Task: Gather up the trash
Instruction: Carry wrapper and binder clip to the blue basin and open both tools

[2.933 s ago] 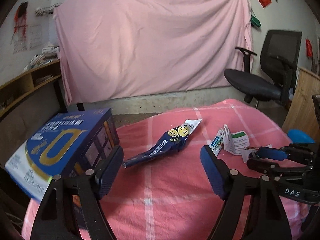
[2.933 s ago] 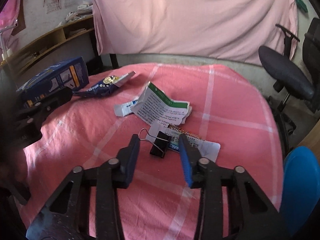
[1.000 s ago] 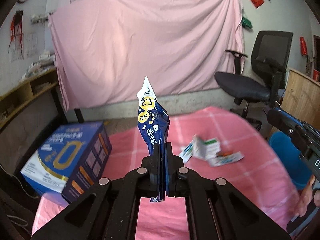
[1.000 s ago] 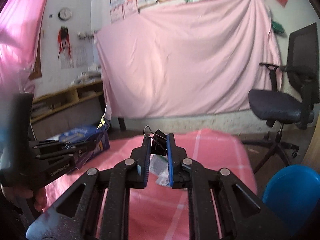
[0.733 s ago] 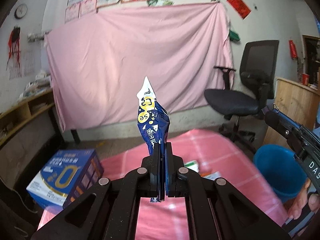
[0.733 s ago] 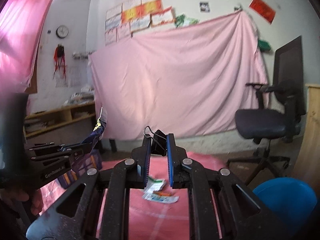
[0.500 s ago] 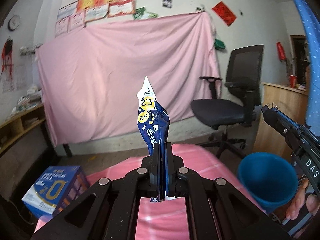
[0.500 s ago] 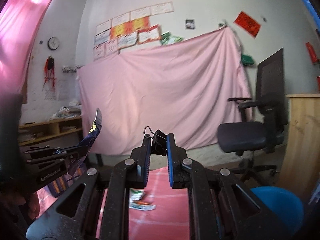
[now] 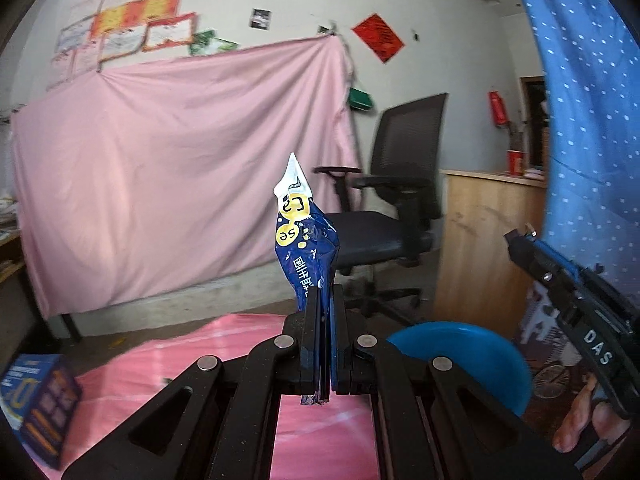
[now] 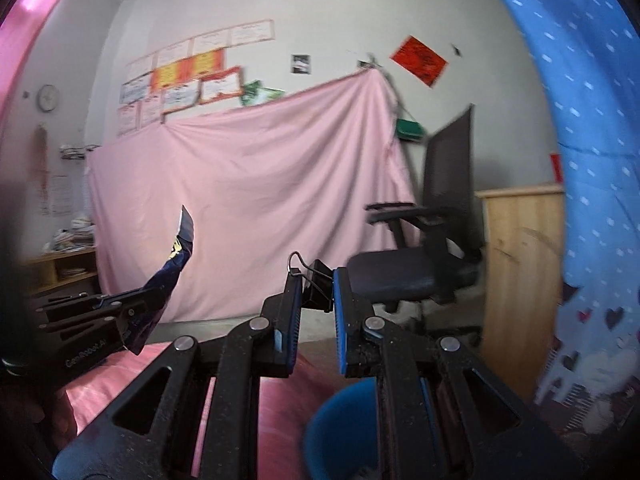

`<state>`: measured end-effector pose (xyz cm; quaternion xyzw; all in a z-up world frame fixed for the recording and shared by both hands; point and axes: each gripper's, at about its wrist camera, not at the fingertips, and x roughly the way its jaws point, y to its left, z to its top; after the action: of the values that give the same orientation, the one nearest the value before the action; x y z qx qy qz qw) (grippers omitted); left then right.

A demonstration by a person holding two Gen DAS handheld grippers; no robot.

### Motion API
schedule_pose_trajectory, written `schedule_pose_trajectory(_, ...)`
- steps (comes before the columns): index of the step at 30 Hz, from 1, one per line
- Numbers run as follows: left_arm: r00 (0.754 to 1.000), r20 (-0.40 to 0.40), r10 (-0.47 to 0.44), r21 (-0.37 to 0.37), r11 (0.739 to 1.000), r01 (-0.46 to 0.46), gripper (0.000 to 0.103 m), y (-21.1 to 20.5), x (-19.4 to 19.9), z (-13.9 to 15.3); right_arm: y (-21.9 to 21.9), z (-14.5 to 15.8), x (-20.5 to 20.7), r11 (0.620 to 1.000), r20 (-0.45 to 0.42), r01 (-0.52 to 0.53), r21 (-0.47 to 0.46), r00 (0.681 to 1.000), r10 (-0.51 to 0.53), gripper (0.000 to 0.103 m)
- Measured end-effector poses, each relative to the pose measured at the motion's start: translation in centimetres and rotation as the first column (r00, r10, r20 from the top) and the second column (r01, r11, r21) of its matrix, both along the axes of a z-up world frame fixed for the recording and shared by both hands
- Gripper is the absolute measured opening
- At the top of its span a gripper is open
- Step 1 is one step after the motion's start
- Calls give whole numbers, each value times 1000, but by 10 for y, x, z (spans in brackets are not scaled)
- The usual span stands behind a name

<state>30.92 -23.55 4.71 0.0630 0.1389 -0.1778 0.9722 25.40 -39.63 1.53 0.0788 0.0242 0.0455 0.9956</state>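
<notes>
Pink sheet (image 9: pixel 160 184) behind; left claw (image 9: pixel 325 320) clamps "Se" wrapper (image 9: pixel 306 248); right claw (image 9: pixel 520 246) reads "DAS"

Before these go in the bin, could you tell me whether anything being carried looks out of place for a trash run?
Yes: the right gripper is clamped on a black binder clip that looks intact and reusable, not trash. The left gripper holds a crumpled blue wrapper, which fits. The blue bin sits just ahead.

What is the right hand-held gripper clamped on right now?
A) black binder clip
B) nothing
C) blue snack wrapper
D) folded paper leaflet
A: in the right wrist view the right hand-held gripper pinches a black binder clip between its blue pads; the blue snack wrapper sits in the left hand-held gripper.
</notes>
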Motion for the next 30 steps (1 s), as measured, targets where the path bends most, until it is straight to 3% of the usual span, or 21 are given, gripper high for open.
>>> schedule_pose_trajectory(5, 994, -66, -82, -11, 997, 82, 2, -32, 13, -12, -34, -11, 10, 997, -102, 58, 51, 993, -53, 42)
schedule_pose_trajectory(13, 962, -219, -165, -37, 986, 161, 2, -63, 37, -31, -65, -37, 37, 986, -307, 125, 109, 948, -86, 42)
schedule_pose_trajectory(25, 895, -380, -233, -58, 972, 229, 3, -80, 57, -57, -79, -54, 46, 976, -394, 152, 154, 915, -81, 44)
schedule_pose_trajectory(30, 889, -399, -224, -52, 974, 222, 7, -80, 61, -60, -78, -55, 47, 976, -400, 153, 155, 913, -80, 44)
